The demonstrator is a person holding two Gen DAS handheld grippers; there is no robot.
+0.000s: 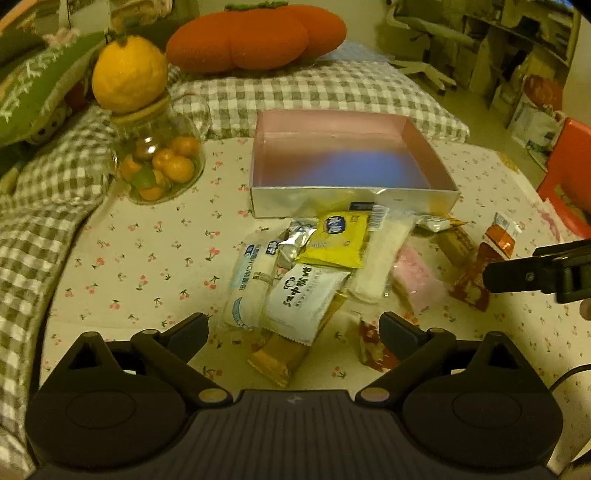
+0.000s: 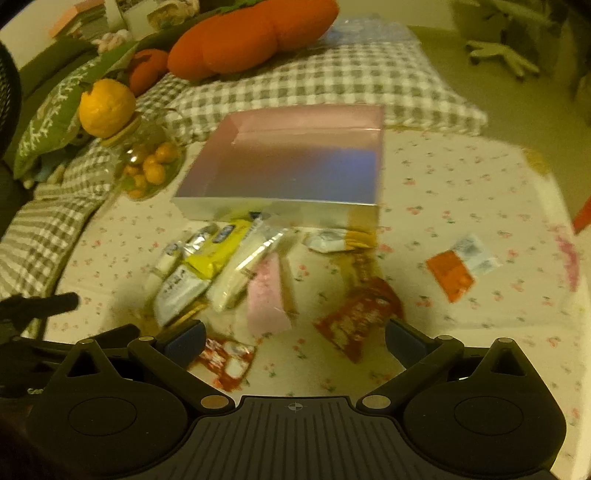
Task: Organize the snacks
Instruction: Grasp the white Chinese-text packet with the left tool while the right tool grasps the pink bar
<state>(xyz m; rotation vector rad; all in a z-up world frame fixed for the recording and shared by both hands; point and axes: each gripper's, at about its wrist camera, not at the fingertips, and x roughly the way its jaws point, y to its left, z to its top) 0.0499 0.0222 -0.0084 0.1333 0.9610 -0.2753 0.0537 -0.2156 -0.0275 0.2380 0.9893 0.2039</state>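
A shallow pink box [image 1: 351, 125] [image 2: 295, 122] stands empty on the floral tablecloth. Several wrapped snacks lie in a pile before it: a yellow packet [image 1: 338, 240] [image 2: 218, 254], a white packet [image 1: 303, 299] [image 2: 177, 291], a pink one [image 1: 417, 277] [image 2: 266, 299], a red one [image 2: 358, 321]. An orange-and-white packet [image 1: 500, 236] [image 2: 458, 266] lies apart on the right. My left gripper [image 1: 293, 328] hovers open over the near end of the pile. My right gripper [image 2: 295, 338] is open too, above the red packets, and holds nothing.
A glass jar of small oranges [image 1: 159, 162] [image 2: 147, 166] with a big yellow citrus [image 1: 127, 74] on its lid stands left of the box. Checked cushions [image 1: 314, 88] and an orange pumpkin pillow [image 1: 255, 35] lie behind. A red chair [image 1: 569, 173] is at right.
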